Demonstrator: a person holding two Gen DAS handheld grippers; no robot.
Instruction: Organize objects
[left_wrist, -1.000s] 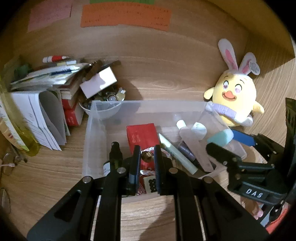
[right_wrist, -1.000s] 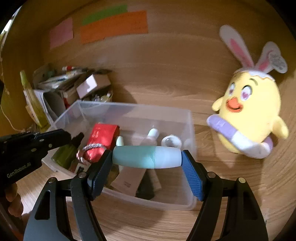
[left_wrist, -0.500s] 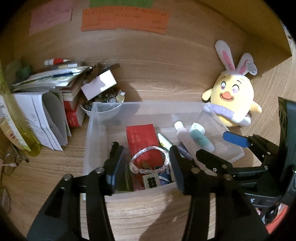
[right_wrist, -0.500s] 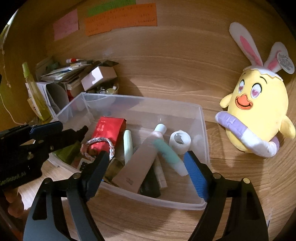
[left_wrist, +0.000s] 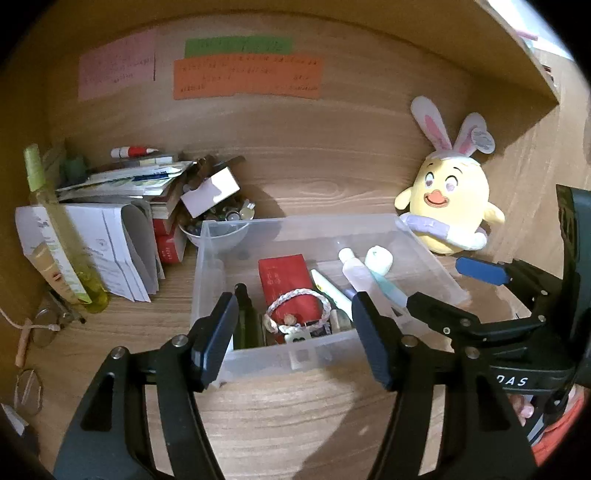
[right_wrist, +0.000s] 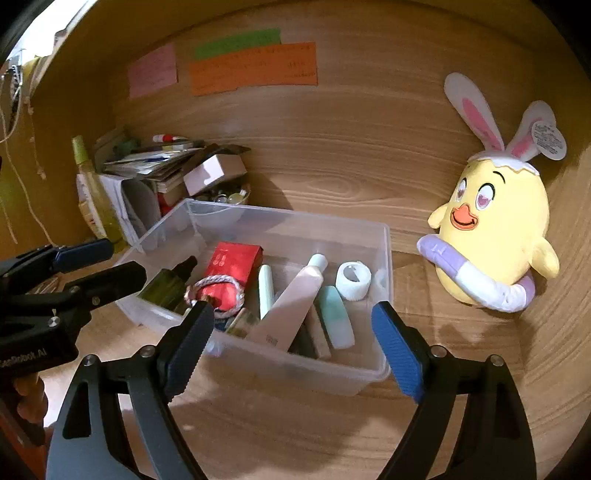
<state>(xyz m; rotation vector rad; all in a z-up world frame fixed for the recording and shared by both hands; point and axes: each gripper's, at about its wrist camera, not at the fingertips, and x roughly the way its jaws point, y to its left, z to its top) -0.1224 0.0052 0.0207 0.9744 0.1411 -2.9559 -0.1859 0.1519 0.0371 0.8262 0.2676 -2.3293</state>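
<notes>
A clear plastic bin (left_wrist: 310, 356) (right_wrist: 384, 266) sits on the wooden desk. It holds a red box (left_wrist: 286, 282) (right_wrist: 232, 266), a braided bracelet (left_wrist: 297, 310) (right_wrist: 214, 291), a dark green bottle (right_wrist: 166, 284), a teal tube (right_wrist: 336, 321) (left_wrist: 388, 288), a pinkish tube (right_wrist: 291, 302) and a white tape roll (right_wrist: 352, 278). My left gripper (left_wrist: 295, 332) is open and empty at the bin's near wall. My right gripper (right_wrist: 295, 341) is open and empty over the bin's near side.
A yellow chick plush with bunny ears (left_wrist: 448, 205) (right_wrist: 495, 236) stands right of the bin. Stacked papers and books (left_wrist: 110, 206), a bowl of small items (left_wrist: 218, 225) and a yellow-green bottle (left_wrist: 59, 236) crowd the left. Glasses (left_wrist: 44, 325) lie at far left.
My right gripper opened and dropped the teal tube into the bin. My left gripper opened and let go of the bracelet. Both grippers pulled back from the bin.
</notes>
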